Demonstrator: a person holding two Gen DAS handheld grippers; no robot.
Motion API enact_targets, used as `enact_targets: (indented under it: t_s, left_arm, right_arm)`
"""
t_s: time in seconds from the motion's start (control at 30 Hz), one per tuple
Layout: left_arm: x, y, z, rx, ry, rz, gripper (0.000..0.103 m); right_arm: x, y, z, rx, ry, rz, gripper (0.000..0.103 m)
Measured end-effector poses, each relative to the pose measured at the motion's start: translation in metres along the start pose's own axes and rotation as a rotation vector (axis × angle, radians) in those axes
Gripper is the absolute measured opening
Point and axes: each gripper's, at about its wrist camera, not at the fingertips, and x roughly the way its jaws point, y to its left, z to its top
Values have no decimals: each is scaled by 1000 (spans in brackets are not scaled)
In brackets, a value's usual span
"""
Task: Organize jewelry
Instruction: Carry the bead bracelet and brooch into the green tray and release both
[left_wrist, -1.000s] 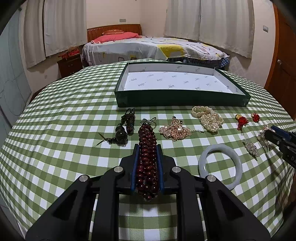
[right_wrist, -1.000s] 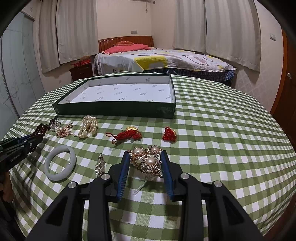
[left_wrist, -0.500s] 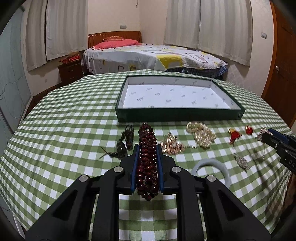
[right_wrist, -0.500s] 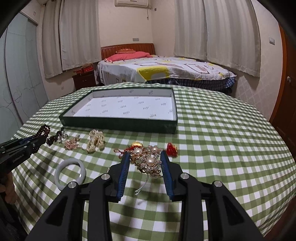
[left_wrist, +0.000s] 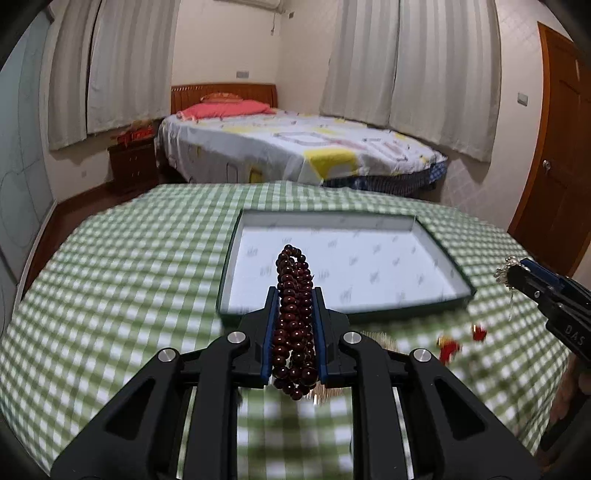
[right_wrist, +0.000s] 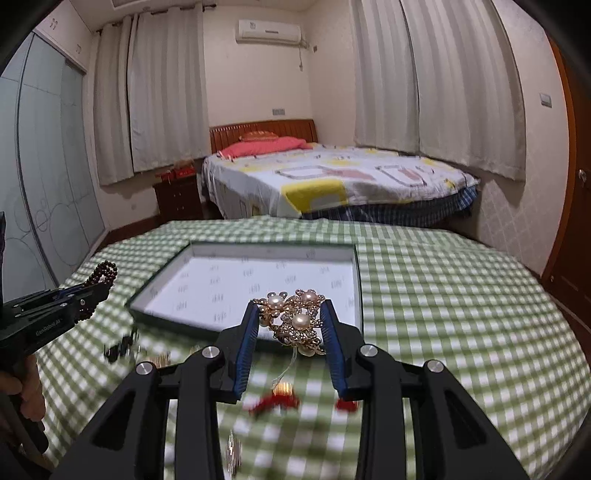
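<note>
Jewelry rides in both tongs: left tongs (left_wrist: 294, 325) clench the dark bead bracelet (left_wrist: 294, 314), right tongs (right_wrist: 290, 326) grasp the pearl brooch (right_wrist: 293, 319). Carry both level over the tray (left_wrist: 458, 275) at frame centre, lowering before release.

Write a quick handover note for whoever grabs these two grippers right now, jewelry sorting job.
Left gripper: shut on the dark red bead bracelet, held above the table in front of the green tray.
Right gripper: shut on the gold pearl brooch, also held clear of the checked cloth.
Done: both pieces picked up. The tray looks empty.
Left: set both in the tray, then fetch the rest lying on the cloth in front of it, including the red charms and other small pieces, blurred here.
</note>
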Motion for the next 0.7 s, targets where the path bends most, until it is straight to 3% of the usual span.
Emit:
enact_targets:
  t_s: [0.23, 0.5, 0.7]
  left_arm:
    - [35, -1, 38, -2, -39, -8, 17]
    - [114, 5, 29, -10, 130, -9, 17]
    - [141, 10, 15, -13, 213, -4, 18]
  right_arm:
    - [33, -7, 28, -6, -31, -2, 35]
    - [95, -23, 11, 42, 124, 2, 35]
    - [124, -28, -5, 53, 237, -3, 35]
